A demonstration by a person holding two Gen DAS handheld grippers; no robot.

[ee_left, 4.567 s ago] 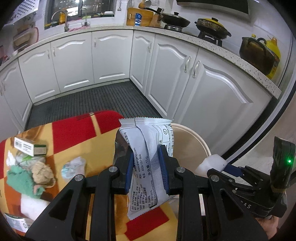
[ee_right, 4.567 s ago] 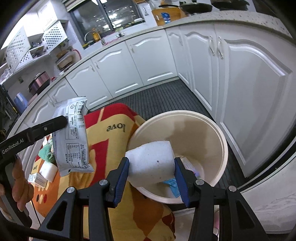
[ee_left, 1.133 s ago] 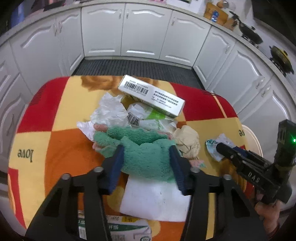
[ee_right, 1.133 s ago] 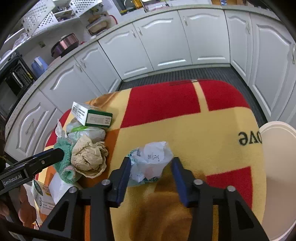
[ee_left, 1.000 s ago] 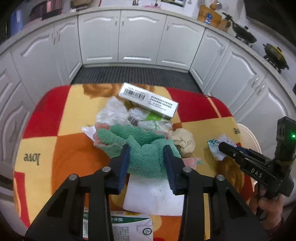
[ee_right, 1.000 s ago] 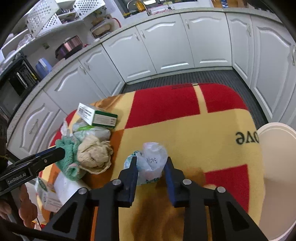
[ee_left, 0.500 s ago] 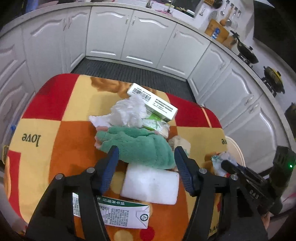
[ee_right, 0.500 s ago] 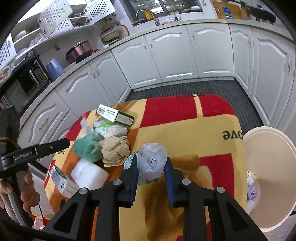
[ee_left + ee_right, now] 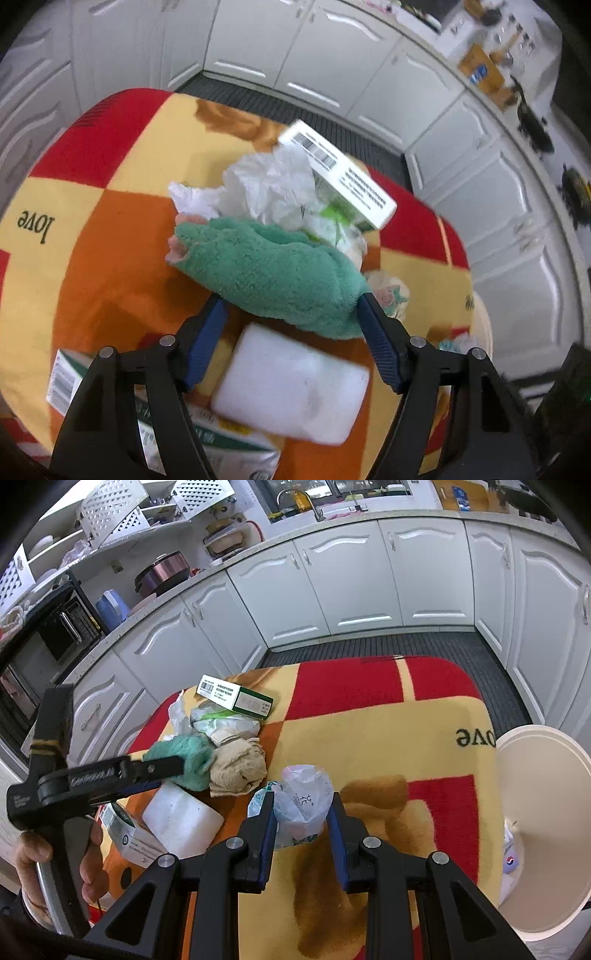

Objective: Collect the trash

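- Two tools are at work over the tabletop (image 9: 424,716), which is covered with a red, yellow and orange checked blanket.
- The right tool (image 9: 300,814) has its jaws drawn in against a crumpled plastic bag (image 9: 301,801); in the right wrist view the bag sits dead centre between the blue pads, gripped on both sides.
- The bag looks very light, thin and slippery, so it would likely crush rather than resist; a hold across its bunched middle seems safest.
- The bin (image 9: 543,812) stands at about 3 o'clock of the bag, off the tabletop edge, with some litter already inside.
- The left tool (image 9: 290,314) has its jaws spread wide, one at each side of a green fluffy cloth (image 9: 273,273), not yet pinching it.
- The cloth is soft and floppy and will probably drape; its thick middle is the place to take it.
- At 6 o'clock of the cloth lies a white sponge block (image 9: 291,393); at 12 o'clock, crumpled tissue (image 9: 266,188) and a long box (image 9: 336,177).
- A tan paper wad (image 9: 240,768) touches the cloth's right end.
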